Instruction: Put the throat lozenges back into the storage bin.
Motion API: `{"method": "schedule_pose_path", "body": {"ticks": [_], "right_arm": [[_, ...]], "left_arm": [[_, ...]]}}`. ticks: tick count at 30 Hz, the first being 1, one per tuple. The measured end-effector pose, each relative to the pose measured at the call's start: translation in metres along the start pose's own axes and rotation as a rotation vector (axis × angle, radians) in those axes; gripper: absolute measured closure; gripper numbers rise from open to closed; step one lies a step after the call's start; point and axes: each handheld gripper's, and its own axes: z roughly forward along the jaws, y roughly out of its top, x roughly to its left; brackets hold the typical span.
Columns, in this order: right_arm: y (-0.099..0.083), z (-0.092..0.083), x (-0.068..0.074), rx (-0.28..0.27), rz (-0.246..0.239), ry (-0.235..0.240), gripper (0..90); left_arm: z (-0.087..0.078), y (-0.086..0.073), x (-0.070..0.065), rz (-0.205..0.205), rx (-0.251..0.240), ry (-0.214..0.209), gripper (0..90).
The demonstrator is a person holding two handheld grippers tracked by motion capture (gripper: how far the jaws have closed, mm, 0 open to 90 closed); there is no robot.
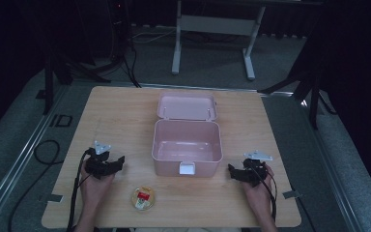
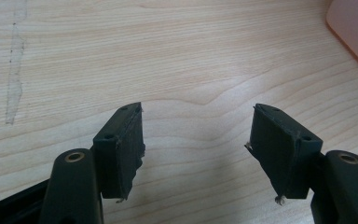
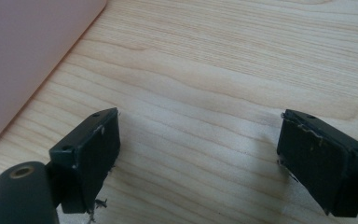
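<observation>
The high view looks forward and down over the whole wooden table [image 1: 116, 111]. Both gripper views sit low and close — each shares the pink box [image 2: 354, 32] [image 3: 23, 60] edge.

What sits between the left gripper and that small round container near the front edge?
Nothing visible. Bare table lies between the left gripper and the round container. The jaws stand apart with nothing between them, and the open pink box sits off to the side.
</observation>
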Motion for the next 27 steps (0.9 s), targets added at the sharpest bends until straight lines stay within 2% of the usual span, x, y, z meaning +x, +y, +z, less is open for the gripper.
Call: {"method": "schedule_pose_path", "body": {"ticks": [4,12,15,19,27], "right_arm": [[0.0,0.0,0.0,0.0,-0.001,0.001,13.0],[0.0,0.0,0.0,0.0,-0.001,0.001,13.0],[0.0,0.0,0.0,0.0,-0.001,0.001,13.0],[0.0,0.0,0.0,0.0,-0.001,0.001,13.0],[0.0,0.0,0.0,0.0,-0.001,0.0,13.0]], "left_arm": [[-0.003,0.001,0.002,0.009,-0.013,-0.018,33.3],[-0.009,0.004,0.003,0.029,-0.029,-0.013,33.3],[-0.013,0.005,0.004,0.022,-0.039,-0.028,33.3],[-0.02,0.008,0.003,0.055,-0.035,-0.019,33.3],[-0.035,0.012,0.001,0.087,-0.037,-0.042,32.1]]}}
